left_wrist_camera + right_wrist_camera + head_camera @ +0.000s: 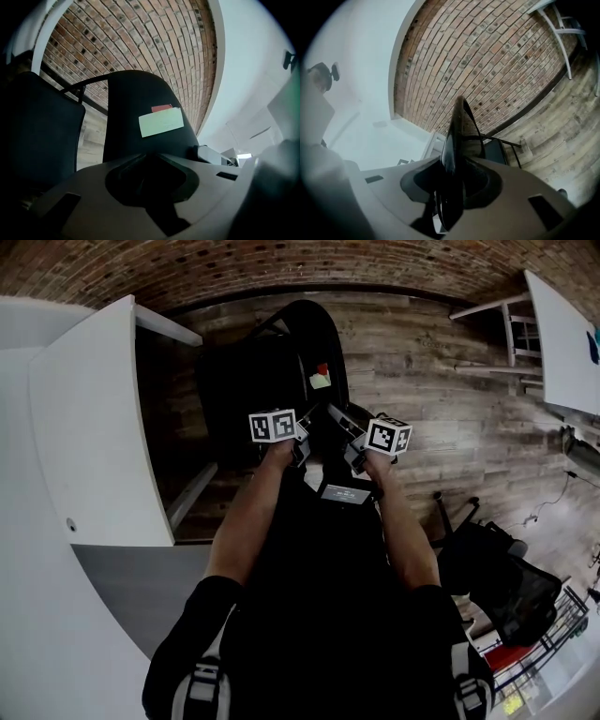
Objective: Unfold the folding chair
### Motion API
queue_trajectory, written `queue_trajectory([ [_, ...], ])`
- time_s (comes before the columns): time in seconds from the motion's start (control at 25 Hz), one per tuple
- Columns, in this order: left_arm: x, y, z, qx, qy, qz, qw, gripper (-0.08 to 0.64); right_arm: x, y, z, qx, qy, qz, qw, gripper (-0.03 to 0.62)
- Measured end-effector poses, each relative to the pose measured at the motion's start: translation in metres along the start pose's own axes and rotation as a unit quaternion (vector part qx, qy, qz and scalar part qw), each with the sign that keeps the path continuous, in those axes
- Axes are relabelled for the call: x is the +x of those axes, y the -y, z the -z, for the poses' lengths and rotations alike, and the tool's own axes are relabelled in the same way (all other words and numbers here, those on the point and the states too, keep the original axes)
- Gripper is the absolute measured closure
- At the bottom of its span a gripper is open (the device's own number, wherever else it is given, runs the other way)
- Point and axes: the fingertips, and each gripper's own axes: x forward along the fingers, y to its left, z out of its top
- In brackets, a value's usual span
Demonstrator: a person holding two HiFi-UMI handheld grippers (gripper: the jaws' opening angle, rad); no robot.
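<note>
As right gripper (451,185) grips chair (461,123), left gripper (152,183) (shadowed) is unreadable.

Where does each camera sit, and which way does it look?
Head view: on the head, looking steeply down at the folding chair; both forearms, left gripper and right gripper show.
Left gripper view: rides the left gripper, faces the chair's green label; own jaws show.
Right gripper view: rides the right gripper, whose jaws clamp the chair's edge.
All share the chair and brick wall.
</note>
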Motion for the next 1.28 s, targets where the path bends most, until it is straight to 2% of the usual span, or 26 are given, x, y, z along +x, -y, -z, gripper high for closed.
queue_trajectory([
  [0.16, 0.003, 0.005, 0.002, 0.032, -0.016, -0.010, 0.9993, 0.522, -0.004, 0.001, 0.001, 0.021, 0.016, 0.006, 1.000, 0.479],
  [0.4, 0.007, 0.009, 0.004, 0.073, -0.050, -0.016, 0.9959, 0.538, -0.010, 0.001, 0.002, 0.022, 0.029, 0.019, 0.999, 0.483],
  [0.64, 0.014, 0.017, 0.021, 0.089, -0.088, 0.000, 0.9922, 0.540, -0.025, 0.007, 0.010, 0.026, 0.045, 0.040, 0.998, 0.485],
  [1.28, 0.017, 0.018, 0.028, 0.066, -0.094, 0.024, 0.9931, 0.543, -0.033, 0.011, 0.014, 0.038, 0.053, 0.034, 0.997, 0.483],
])
